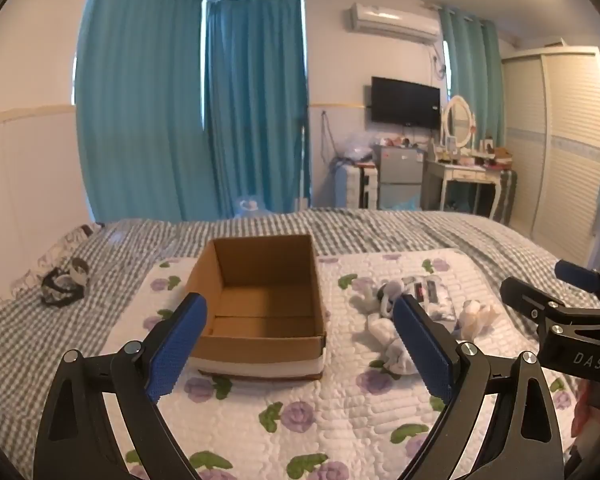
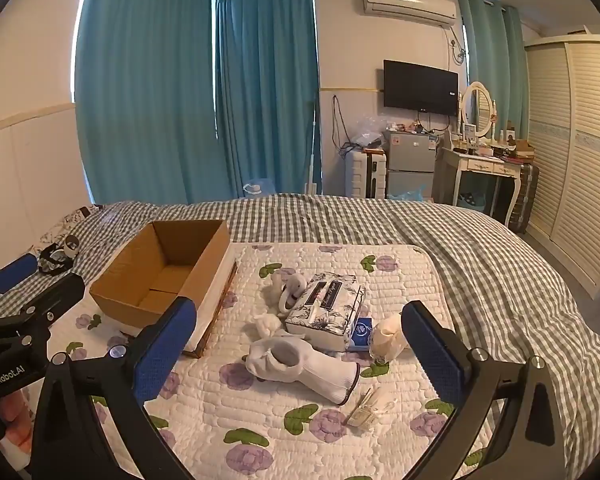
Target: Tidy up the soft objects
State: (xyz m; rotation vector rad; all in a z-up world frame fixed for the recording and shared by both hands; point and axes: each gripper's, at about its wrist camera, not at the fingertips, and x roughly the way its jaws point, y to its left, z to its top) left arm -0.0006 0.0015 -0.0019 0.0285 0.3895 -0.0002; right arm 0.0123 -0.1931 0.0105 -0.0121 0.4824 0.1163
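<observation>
Cardboard box (image 1: pixel 260 300) empty; both claws spread wide.

Teal floor-length curtains (image 2: pixel 196 92) covered the far wall. White wall-mounted air conditioner (image 2: pixel 410 4) hung above a black flat-screen television (image 2: pixel 420 87). Small grey refrigerator (image 2: pixel 411 162) stood between a white ribbed suitcase (image 2: pixel 365 174) and a cream dressing table with oval mirror (image 2: pixel 485 162). Cream louvred wardrobe (image 2: pixel 580 152) at right.

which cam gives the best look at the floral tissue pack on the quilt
The right wrist view. There the floral-printed soft tissue pack lies unobstructed near the centre, its top and front side visible, beside the open brown cardboard box. In the left wrist view the pack is smaller and partly hidden behind the left gripper finger.
</observation>
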